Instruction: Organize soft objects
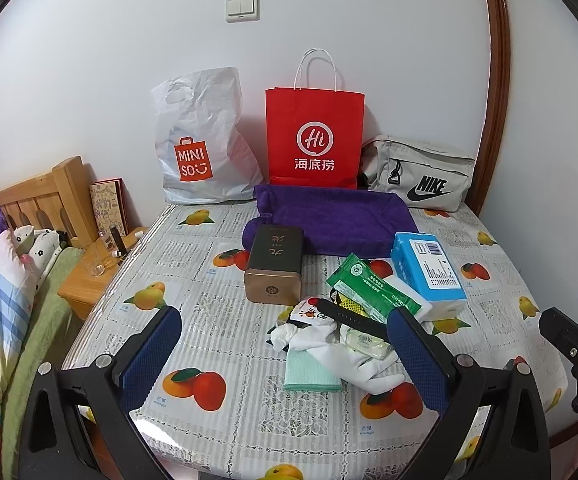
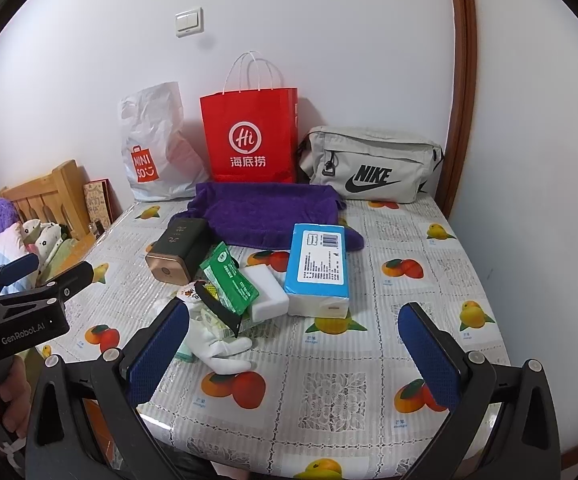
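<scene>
Both grippers, left gripper (image 1: 285, 354) & right gripper (image 2: 293, 350), wide open, empty; white glove (image 1: 363, 362) btwn left's fingertips.

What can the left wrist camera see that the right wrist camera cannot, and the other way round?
Only the left wrist view shows the clear drinking glass on the wooden bedside table, and the folded mint cloth nearly whole.

Only the right wrist view shows a hand gripping the handle of the left tongs.

Both show the purple towel, red paper bag, white plastic bag, grey Nike bag, blue tissue pack and white glove.
</scene>
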A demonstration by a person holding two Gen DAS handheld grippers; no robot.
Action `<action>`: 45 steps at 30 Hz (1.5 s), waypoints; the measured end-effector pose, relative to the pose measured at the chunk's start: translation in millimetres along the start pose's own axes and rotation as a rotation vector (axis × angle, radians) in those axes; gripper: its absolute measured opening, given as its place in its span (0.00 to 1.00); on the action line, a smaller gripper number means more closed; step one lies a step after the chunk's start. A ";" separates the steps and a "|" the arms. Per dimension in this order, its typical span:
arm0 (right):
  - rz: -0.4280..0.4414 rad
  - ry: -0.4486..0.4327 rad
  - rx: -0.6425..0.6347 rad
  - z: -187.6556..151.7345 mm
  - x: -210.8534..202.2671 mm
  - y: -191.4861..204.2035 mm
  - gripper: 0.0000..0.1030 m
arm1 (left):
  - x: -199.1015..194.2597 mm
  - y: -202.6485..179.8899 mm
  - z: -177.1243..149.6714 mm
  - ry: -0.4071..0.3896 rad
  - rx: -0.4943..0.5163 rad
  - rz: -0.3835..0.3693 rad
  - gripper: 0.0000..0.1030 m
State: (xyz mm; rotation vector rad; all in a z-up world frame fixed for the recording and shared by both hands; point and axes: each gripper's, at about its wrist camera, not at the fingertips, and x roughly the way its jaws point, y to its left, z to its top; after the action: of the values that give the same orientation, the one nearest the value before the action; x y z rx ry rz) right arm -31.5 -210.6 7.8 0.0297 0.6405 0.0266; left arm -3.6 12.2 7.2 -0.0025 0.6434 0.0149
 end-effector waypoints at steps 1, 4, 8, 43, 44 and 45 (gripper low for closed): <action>0.000 0.000 -0.001 -0.3 0.4 0.1 1.00 | 0.2 -1.5 -0.2 -0.001 -0.001 0.001 1.00; 0.000 -0.001 -0.013 0.6 0.6 1.8 1.00 | -0.5 -2.3 -1.1 0.001 -0.002 0.004 1.00; 0.008 -0.005 -0.014 2.9 1.5 5.6 1.00 | -2.4 -3.0 -0.8 0.000 0.001 0.005 1.00; 0.012 0.004 -0.016 0.2 4.7 8.5 1.00 | -5.4 -5.5 1.6 -0.006 -0.013 -0.022 1.00; 0.011 0.002 -0.016 0.2 4.7 8.6 1.00 | -5.3 -5.6 1.6 -0.005 -0.014 -0.020 1.00; 0.011 0.002 -0.015 0.0 4.8 8.3 1.00 | -5.2 -5.4 1.6 -0.006 -0.014 -0.021 1.00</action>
State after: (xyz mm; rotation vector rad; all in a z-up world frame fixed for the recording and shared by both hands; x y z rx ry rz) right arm -27.8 -202.2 5.2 0.0186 0.6421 0.0423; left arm -6.7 6.7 11.6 -0.0229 0.6376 -0.0008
